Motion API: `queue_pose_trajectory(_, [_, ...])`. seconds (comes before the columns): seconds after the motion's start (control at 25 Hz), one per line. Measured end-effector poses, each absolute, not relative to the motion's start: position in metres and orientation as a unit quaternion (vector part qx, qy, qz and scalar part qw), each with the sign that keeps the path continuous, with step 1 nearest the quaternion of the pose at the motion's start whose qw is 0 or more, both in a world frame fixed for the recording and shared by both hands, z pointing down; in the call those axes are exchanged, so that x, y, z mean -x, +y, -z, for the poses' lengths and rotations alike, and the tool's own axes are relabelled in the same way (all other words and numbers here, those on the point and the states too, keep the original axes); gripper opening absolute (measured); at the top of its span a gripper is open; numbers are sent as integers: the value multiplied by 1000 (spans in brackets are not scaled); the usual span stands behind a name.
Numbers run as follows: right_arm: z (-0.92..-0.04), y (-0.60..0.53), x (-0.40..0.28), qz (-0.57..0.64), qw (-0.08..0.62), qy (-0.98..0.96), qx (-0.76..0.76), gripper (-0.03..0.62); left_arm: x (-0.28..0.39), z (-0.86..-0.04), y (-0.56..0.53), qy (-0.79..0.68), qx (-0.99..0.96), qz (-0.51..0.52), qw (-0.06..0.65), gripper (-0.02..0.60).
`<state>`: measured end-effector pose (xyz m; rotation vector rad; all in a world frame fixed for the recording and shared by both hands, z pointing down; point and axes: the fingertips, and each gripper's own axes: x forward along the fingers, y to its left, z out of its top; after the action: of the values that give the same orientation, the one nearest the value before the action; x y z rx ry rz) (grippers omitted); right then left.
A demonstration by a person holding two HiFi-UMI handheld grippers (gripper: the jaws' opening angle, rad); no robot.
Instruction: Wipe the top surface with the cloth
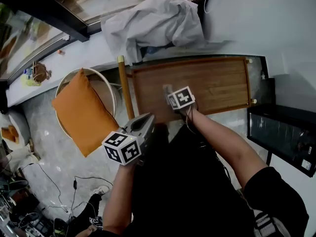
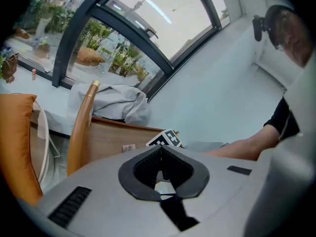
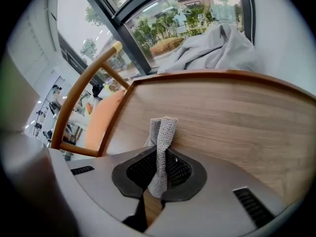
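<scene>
On wooden tabletop [image 1: 217, 83], grey cloth [image 3: 160, 152], window [image 3: 197, 14] beyond

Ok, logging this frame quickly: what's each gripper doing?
Left gripper: shut, holding nothing.
Right gripper: shut on the grey knitted cloth.

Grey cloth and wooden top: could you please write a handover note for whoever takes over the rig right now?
Right gripper: shut on the grey woven cloth, over the brown wooden table top, by its near edge.
Left gripper: shut, empty, held back off the table.
Done: cloth is in the jaws; no wipe marks show.
Left: wipe the whole top.
</scene>
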<state>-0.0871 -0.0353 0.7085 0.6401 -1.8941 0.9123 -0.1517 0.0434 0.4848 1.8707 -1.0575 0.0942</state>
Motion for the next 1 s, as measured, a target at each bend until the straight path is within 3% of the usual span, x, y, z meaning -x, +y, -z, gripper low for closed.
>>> queue_pose_trajectory(1.0, [-697, -109, -177, -387, 434, -730, -360, 41, -48, -495, -30, -347, -802, -78, 480, 11])
